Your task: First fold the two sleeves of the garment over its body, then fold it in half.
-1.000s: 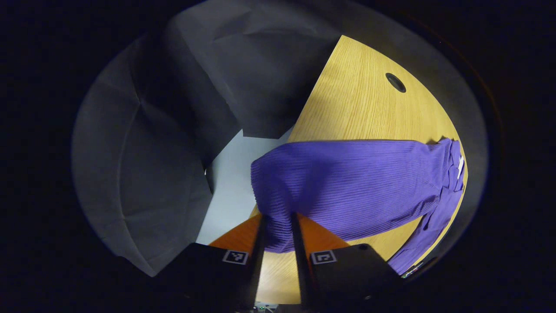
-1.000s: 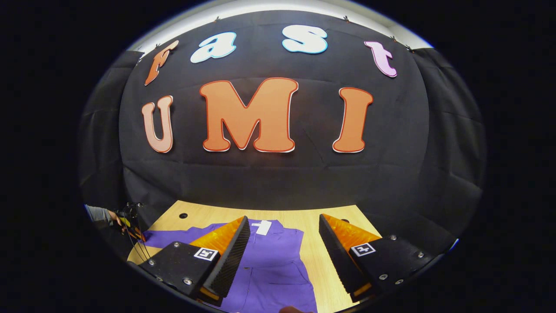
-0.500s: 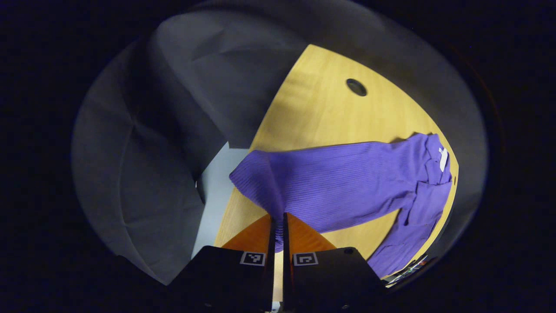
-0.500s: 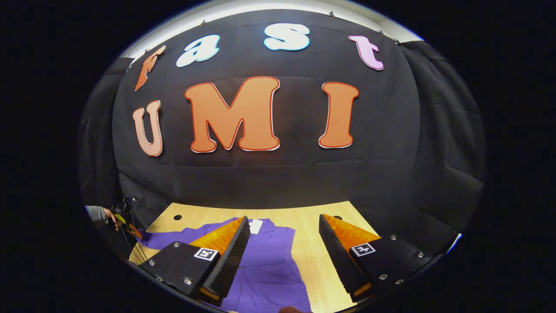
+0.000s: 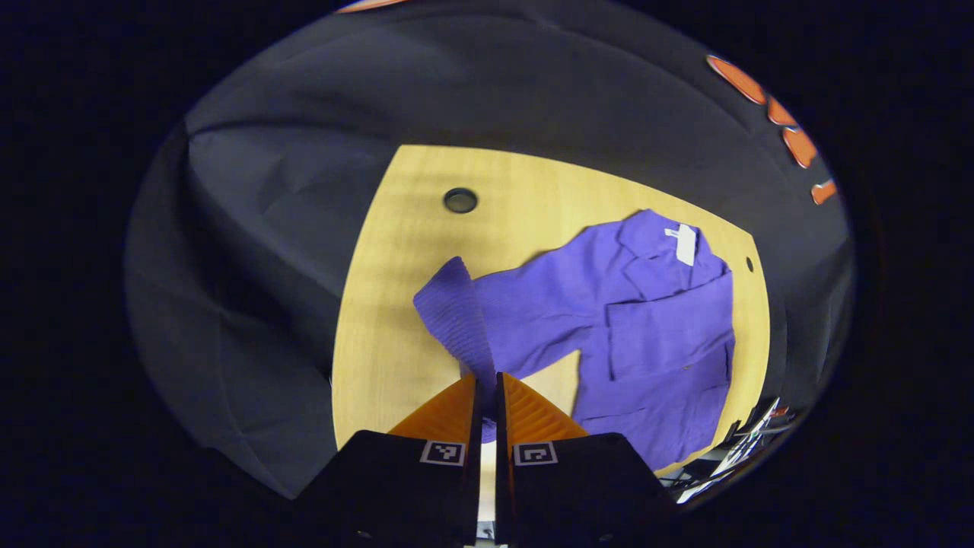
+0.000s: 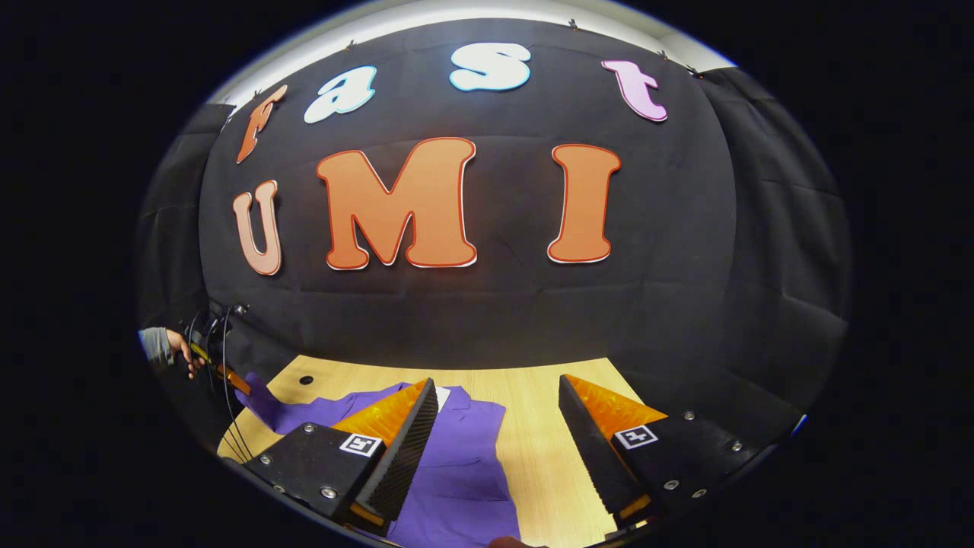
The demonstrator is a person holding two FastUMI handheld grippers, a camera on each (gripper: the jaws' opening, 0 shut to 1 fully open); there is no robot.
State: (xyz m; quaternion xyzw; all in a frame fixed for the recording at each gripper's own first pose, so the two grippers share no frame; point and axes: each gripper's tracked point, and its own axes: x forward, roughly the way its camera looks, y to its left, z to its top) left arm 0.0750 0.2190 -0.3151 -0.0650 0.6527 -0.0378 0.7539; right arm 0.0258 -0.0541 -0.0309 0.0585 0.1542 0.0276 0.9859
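Garment (image 5: 654, 327) lies flat on table (image 5: 396, 304), collar at the far side. Left gripper (image 5: 487, 396) clamped on sleeve cuff (image 5: 456, 312), lifted off wood — sleeve fold #1 looks underway. Next: carry cuff across body, release. Right gripper (image 6: 494, 426) fingers wide apart, idle above the garment.

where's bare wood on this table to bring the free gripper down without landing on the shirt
Bare table runs between the lifted sleeve and the table's edge, around the round hole. In the right gripper view, a bare strip lies beside the garment, under the open right gripper. The middle is crowded with purple cloth.
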